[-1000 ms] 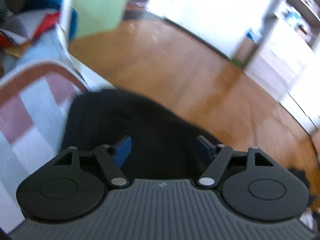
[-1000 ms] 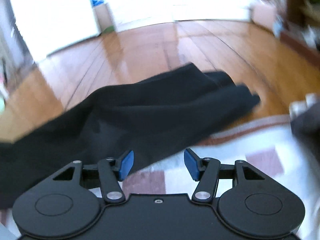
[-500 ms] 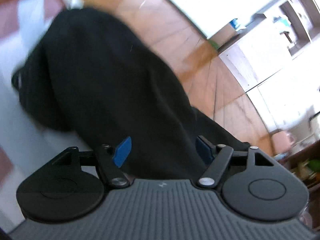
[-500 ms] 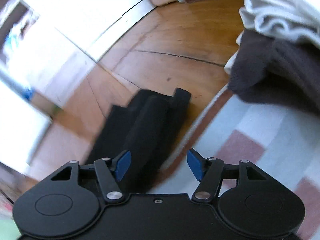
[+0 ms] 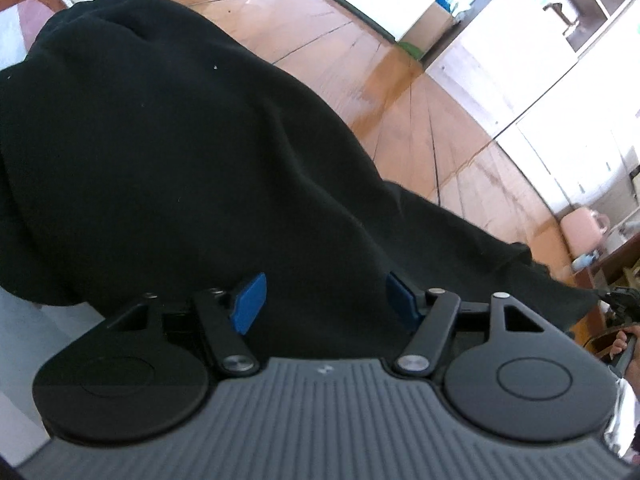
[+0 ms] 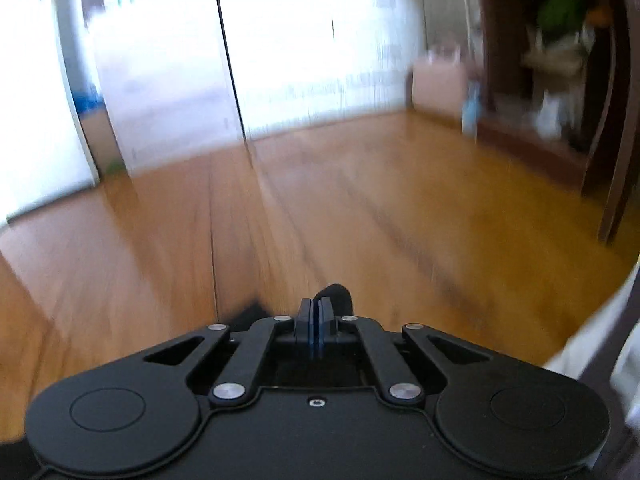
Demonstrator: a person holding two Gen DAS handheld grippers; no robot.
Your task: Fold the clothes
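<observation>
Glossy wooden floor [image 6: 360,208] – bright white walls [image 6: 304,40] – dark shelving [image 6: 552,60] at right.

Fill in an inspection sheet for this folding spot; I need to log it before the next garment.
Surface: patterned white and pink cover, mostly hidden under cloth.
Job's things: black garment spread wide, one end trailing toward the wooden floor.
Clutter: pink container by the far furniture.
Grippers: left hand-held gripper jaws closing, pads apart above the garment; right hand-held gripper shut, a bit of black cloth at its pads, grip on it unclear.
Cables: nothing seen.
Surroundings: bright doorway, dark shelving, right view blurred.
</observation>
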